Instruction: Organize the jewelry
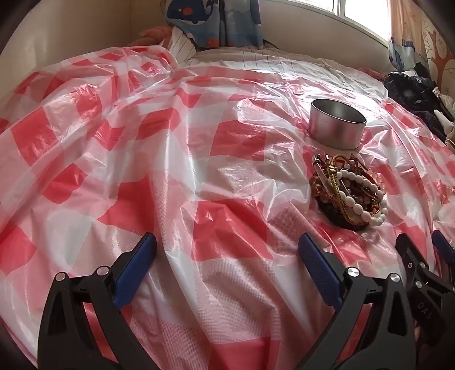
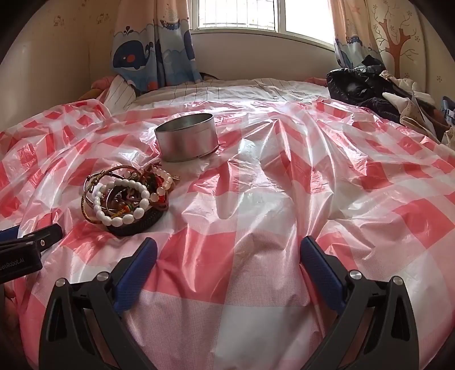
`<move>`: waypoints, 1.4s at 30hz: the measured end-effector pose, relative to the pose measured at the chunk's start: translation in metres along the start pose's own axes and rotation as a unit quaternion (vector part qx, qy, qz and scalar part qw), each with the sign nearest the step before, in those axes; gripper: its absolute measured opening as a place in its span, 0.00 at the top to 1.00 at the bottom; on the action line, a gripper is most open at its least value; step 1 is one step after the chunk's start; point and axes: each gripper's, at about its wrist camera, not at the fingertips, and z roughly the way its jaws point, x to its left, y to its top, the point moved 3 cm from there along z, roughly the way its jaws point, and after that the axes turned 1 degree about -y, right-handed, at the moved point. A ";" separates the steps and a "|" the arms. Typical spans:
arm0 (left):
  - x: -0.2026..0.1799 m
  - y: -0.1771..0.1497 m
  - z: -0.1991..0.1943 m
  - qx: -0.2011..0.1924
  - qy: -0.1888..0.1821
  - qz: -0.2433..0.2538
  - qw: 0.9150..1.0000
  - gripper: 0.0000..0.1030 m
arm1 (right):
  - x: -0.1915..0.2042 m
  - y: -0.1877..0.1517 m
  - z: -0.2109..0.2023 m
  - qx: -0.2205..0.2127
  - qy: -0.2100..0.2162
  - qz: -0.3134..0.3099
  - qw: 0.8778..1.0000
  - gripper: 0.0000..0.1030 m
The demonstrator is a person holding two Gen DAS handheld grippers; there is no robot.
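A heap of bracelets (image 1: pixel 348 190), with white beads, amber beads, gold and red cords, lies on the red-and-white checked plastic sheet (image 1: pixel 170 170). The same bracelets (image 2: pixel 125 196) show at centre left in the right wrist view. Just beyond them stands an open round metal tin (image 1: pixel 337 123), also the tin (image 2: pixel 187 136). My left gripper (image 1: pixel 227 253) is open, short of the heap and to its left, nothing between its fingers. My right gripper (image 2: pixel 229 256) is open too, to the right of the heap, over bare sheet. Each gripper's finger shows at the edge of the other view.
The sheet covers a bed with soft folds and ridges. A pile of dark clothes (image 2: pixel 369 88) lies at the far right. Whale-print curtains (image 2: pixel 150 57) and a window (image 2: pixel 256 14) stand behind the bed; a wall runs along the left.
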 end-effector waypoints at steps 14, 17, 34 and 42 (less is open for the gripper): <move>-0.004 0.000 -0.001 -0.005 0.009 0.008 1.000 0.07 | 0.000 0.000 0.000 0.000 -0.001 -0.001 1.000 0.06; -0.004 0.000 -0.001 -0.005 0.010 0.007 1.000 0.07 | 0.000 0.000 0.000 0.000 -0.001 -0.002 1.000 0.06; -0.004 -0.001 -0.001 -0.006 0.010 0.007 1.000 0.07 | 0.001 0.000 0.000 0.000 -0.002 -0.003 1.000 0.06; -0.004 -0.001 -0.001 -0.006 0.010 0.008 1.000 0.07 | 0.001 0.000 0.000 0.000 -0.002 -0.003 1.000 0.06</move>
